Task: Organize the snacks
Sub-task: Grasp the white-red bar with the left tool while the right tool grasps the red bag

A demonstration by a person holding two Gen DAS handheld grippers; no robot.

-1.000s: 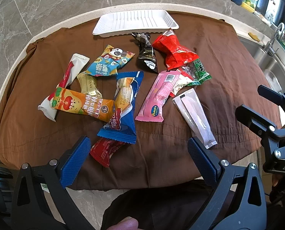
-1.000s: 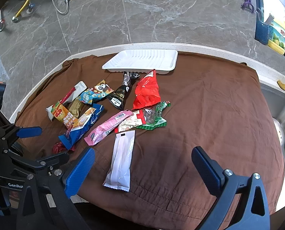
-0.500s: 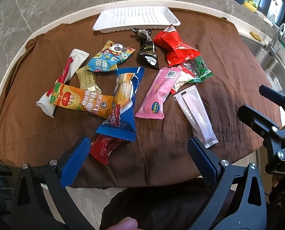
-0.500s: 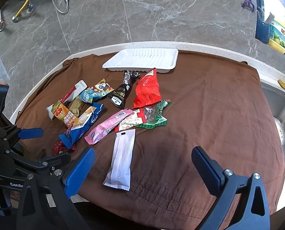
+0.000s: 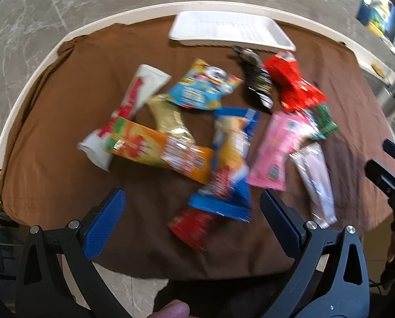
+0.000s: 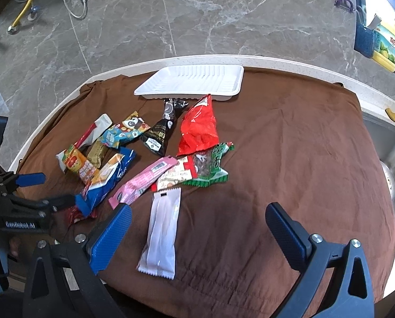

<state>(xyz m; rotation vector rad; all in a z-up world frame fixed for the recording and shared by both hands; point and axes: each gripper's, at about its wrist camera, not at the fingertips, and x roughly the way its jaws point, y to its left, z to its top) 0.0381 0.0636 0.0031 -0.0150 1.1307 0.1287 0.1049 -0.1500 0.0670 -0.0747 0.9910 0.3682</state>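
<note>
Looking down both wrist views, I have the snacks scattered on the brown cloth [image 6: 290, 145] over the table, and the white tray [image 6: 192, 83] lying empty at the far edge, touching none but nearly meeting the black packet [image 6: 161, 132] and the red bag [image 6: 200, 129]. My left gripper [image 5: 193, 218] is spread wide and carries nothing; straight ahead of it, between its fingers, lie the small red packet [image 5: 193, 225] and the blue packet [image 5: 230, 169], whose long axis runs away from me toward the tray. That view is smeared by motion, so I can only guess the red one is partly tucked under the blue one. My right gripper [image 6: 197, 234] is also wide and empty, and the white sachet [image 6: 163, 230] lies just ahead between its fingers, lengthwise along my line of approach, clear of the pink bar [image 6: 144, 181] beside it. I judge the sachet the right side's nearest pick and the blue-and-red pair the left's. Either way the fingers should straddle the packet across its narrow width, and the tray lies directly beyond, so the carry is straight forward.
</note>
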